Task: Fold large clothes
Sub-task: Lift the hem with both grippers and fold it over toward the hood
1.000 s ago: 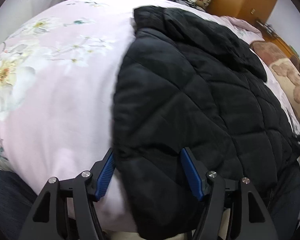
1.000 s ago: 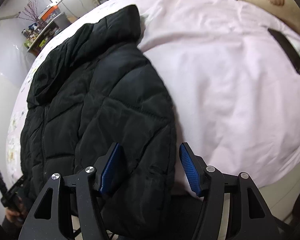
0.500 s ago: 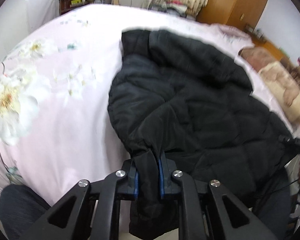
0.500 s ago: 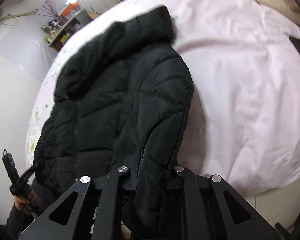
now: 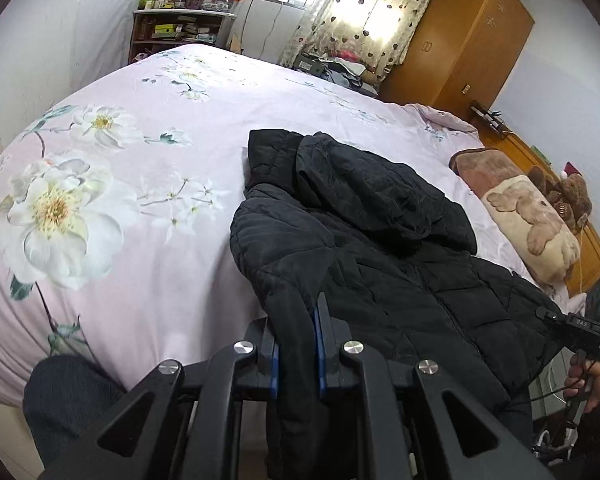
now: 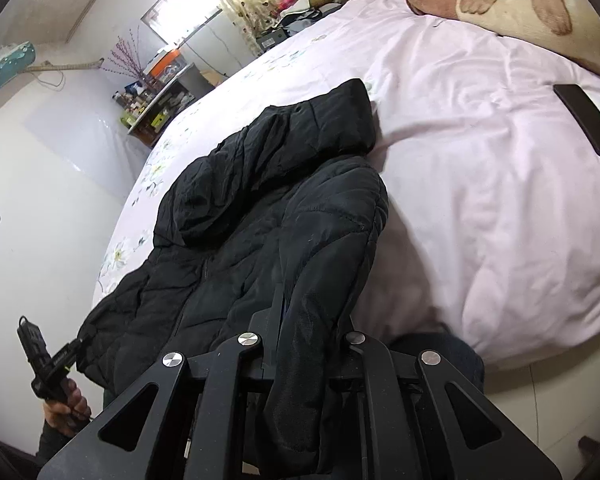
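A black quilted hooded jacket lies on a pink flowered bedsheet, its hood toward the far side. My left gripper is shut on the jacket's near left bottom corner, and the cloth hangs down between the blue pads. In the right wrist view the same jacket stretches away to the left. My right gripper is shut on its near right bottom corner, with the cloth draped over the fingers and hiding the tips. Both held corners are raised above the bedsheet.
A dark phone lies on the sheet to the right. A bear-print pillow and a teddy bear sit near a wooden wardrobe. A cluttered shelf stands behind the bed. A person's knee is at the near edge.
Both grippers closed on the jacket's bottom corners, then rose and pulled back. The near hem has lifted off the bed and more of the room shows.
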The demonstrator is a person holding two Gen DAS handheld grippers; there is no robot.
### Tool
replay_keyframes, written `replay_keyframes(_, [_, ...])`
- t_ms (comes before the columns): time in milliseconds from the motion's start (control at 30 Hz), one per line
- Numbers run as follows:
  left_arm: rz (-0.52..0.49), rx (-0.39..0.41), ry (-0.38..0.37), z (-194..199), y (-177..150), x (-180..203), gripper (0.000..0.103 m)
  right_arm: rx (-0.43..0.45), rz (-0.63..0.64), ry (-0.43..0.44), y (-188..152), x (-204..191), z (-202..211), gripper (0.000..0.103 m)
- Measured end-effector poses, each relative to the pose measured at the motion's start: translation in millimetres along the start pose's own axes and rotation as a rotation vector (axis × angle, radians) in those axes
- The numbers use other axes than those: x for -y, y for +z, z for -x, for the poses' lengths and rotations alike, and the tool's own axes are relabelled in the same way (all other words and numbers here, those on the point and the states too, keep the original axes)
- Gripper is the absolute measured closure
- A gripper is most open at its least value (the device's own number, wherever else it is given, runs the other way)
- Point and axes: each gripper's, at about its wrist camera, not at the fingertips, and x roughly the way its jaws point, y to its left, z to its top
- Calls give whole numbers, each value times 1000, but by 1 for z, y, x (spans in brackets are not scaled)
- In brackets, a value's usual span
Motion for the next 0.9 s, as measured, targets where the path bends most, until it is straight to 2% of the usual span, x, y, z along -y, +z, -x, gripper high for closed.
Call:
replay_keyframes(100, [20,10,-22,12,1,-1,90,14,-7,10,-2,-5,8,91])
replay_keyframes(333, [-2,42,-47,39,6,-1,90,55,-4,36,6,-18,20,91])
replay_keyframes(433, [9,51,-58,37,12,0,90,74,-28,52,14,-17,20,91])
replay_keyframes(600, [42,95,-83,33,43,-1,90,113,-26,79,34,-23,23,91])
replay_keyframes(733, [64,132,-94,21,77,-1,90,160,-62,113,72,-30,18,91])
replay_keyframes(900, [107,159,-92,-14,135,-1,90,184,-57,101,122,-41,-6,91])
